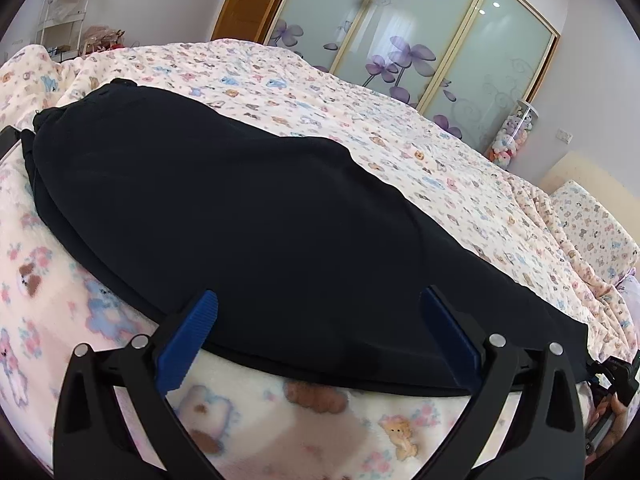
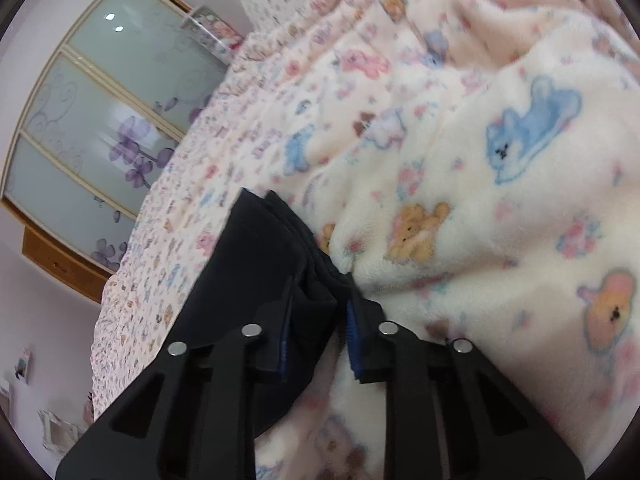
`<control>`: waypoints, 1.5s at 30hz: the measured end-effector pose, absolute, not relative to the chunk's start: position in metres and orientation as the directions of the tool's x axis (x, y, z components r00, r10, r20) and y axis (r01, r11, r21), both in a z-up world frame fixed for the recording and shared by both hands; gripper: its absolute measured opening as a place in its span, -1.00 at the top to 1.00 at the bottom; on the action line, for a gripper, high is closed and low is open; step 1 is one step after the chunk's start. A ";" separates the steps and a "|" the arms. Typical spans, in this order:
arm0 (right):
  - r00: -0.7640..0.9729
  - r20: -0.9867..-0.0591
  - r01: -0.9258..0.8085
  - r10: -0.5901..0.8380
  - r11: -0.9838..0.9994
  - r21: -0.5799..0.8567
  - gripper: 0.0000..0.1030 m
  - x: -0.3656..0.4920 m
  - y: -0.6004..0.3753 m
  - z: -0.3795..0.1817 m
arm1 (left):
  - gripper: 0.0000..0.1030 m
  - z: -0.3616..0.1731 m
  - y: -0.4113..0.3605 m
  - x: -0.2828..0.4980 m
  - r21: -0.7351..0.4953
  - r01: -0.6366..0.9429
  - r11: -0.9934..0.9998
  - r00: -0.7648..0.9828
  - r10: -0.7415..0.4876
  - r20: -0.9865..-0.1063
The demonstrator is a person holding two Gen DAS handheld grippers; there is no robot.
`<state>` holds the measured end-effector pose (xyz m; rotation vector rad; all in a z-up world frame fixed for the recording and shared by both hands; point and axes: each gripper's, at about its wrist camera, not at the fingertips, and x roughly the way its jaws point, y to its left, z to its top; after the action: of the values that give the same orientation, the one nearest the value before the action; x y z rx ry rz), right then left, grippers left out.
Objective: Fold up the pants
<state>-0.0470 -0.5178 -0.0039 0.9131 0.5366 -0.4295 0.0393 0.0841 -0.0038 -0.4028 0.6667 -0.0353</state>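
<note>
Black pants (image 1: 220, 200) lie folded lengthwise across a pink fleece blanket (image 1: 320, 92) with a bear print. My left gripper (image 1: 320, 296) stands wide open over the pants' near long edge, its blue pads (image 1: 192, 340) on either side of the cloth and not pressing it. In the right wrist view the end of the pants (image 2: 256, 248) shows as stacked layers. My right gripper (image 2: 320, 292) is shut on a bunch of that cloth at the corner. The right gripper (image 1: 612, 376) also shows at the far right of the left wrist view, at the pants' right end, with a hand behind it.
A wardrobe (image 1: 420, 40) with frosted sliding doors and purple flowers stands behind the bed. A clear cylinder of plush toys (image 1: 512, 136) is beside it. A pillow (image 1: 592, 220) lies at the right, and a white shelf rack (image 1: 64, 8) stands far left.
</note>
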 end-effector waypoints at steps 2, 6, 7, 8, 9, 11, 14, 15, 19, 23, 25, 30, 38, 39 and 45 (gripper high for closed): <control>0.796 -0.589 0.553 -0.142 0.567 0.611 0.62 -0.047 -0.512 0.004 | -0.96 -0.004 0.084 0.039 -0.375 -0.097 0.922 0.788 -0.159 -0.594; 0.801 -0.563 0.543 -0.204 0.643 0.540 0.64 -0.045 -0.492 0.029 | -0.96 -0.004 0.085 0.039 -0.381 -0.097 0.919 0.791 -0.161 -0.591; 0.801 -0.558 0.542 -0.219 0.660 0.520 0.64 -0.046 -0.487 0.035 | -0.96 -0.004 0.085 0.039 -0.382 -0.098 0.919 0.791 -0.161 -0.590; 0.805 -0.547 0.535 -0.227 0.677 0.506 0.68 -0.047 -0.483 0.040 | -0.96 -0.004 0.085 0.039 -0.383 -0.098 0.919 0.791 -0.162 -0.590; 0.820 -0.524 0.513 -0.229 0.699 0.498 0.69 -0.048 -0.476 0.047 | -0.96 -0.004 0.086 0.039 -0.383 -0.098 0.918 0.791 -0.162 -0.590; 0.831 -0.501 0.494 -0.242 0.735 0.465 0.69 -0.047 -0.465 0.060 | -0.96 -0.004 0.086 0.039 -0.384 -0.097 0.918 0.791 -0.163 -0.589; 0.863 -0.459 0.417 -0.209 0.808 0.416 0.69 -0.032 -0.437 0.085 | -0.96 -0.003 0.085 0.038 -0.388 -0.097 0.917 0.792 -0.164 -0.587; 0.879 -0.443 0.375 -0.179 0.832 0.409 0.69 -0.024 -0.424 0.095 | -0.96 -0.003 0.085 0.038 -0.388 -0.098 0.917 0.793 -0.164 -0.587; 0.914 -0.403 0.218 -0.035 0.882 0.417 0.69 0.008 -0.371 0.120 | -0.96 -0.002 0.085 0.037 -0.388 -0.106 0.915 0.799 -0.155 -0.582; 0.905 -0.400 0.043 0.147 0.902 0.430 0.69 0.044 -0.302 0.128 | -0.96 0.001 0.088 0.036 -0.384 -0.129 0.914 0.809 -0.127 -0.574; 0.870 -0.421 -0.045 0.256 0.892 0.450 0.69 0.063 -0.260 0.121 | -0.96 0.001 0.089 0.035 -0.386 -0.141 0.912 0.812 -0.117 -0.572; 0.717 -0.515 -0.207 0.470 0.849 0.487 0.69 0.096 -0.160 0.078 | -0.96 0.004 0.102 0.029 -0.401 -0.201 0.894 0.832 -0.060 -0.552; 0.625 -0.583 -0.203 0.519 0.829 0.521 0.68 0.110 -0.112 0.039 | -0.96 0.001 0.124 0.026 -0.474 -0.281 0.835 0.834 -0.031 -0.550; 0.632 -0.575 -0.220 0.520 0.832 0.510 0.69 0.107 -0.107 0.044 | -0.96 0.000 0.126 0.026 -0.479 -0.283 0.831 0.833 -0.034 -0.551; 0.562 -0.701 -0.307 0.440 0.897 0.317 0.66 0.103 -0.073 0.013 | -0.96 0.000 0.126 0.026 -0.479 -0.284 0.830 0.833 -0.034 -0.552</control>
<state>0.1031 -0.0727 0.0127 0.1658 0.8693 0.4417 0.0261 0.1263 -0.0001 -0.5830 0.5782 0.1408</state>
